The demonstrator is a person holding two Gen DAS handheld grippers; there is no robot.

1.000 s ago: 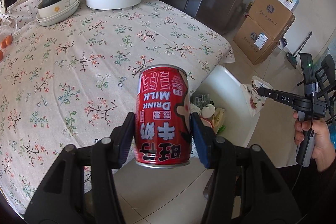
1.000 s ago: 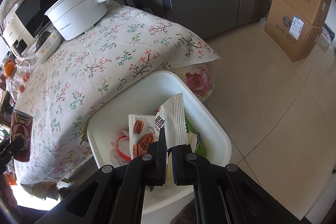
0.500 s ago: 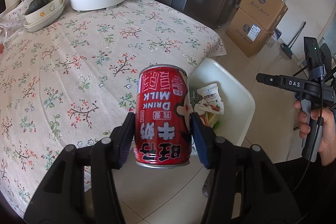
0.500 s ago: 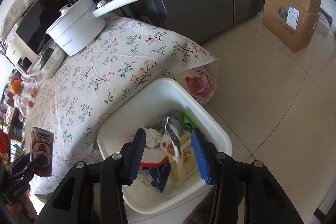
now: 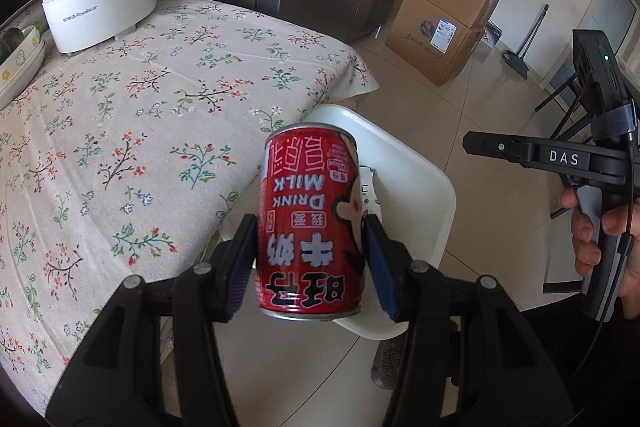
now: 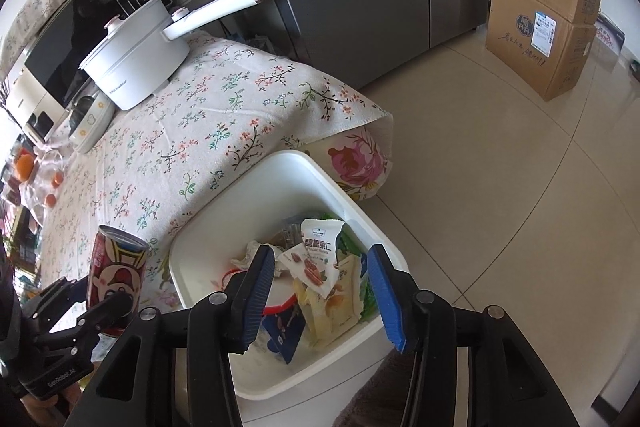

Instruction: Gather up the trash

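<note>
The white bin (image 6: 372, 227) stands on the floor just right of the floral table (image 5: 120, 131); the left gripper (image 5: 310, 259) clamps the red milk can (image 5: 310, 223) near its rim; the right gripper (image 6: 320, 287) hangs above the wrappers (image 6: 320, 259), fingers spread, holding nothing.

Our left gripper (image 5: 310, 261) has black plastic arms w/ silver screw heads and dark blue ribbed pads (image 5: 379, 267); its body carries white "GenRobot.AI" lettering in the right wrist view. Our right gripper (image 6: 322, 291) is built alike, w/ brighter blue pads (image 6: 385, 293). Seen from the left wrist cam, it's marked "DAS", w/ a green LED, thin black cable, bare-skinned hand (image 5: 600, 247).
</note>
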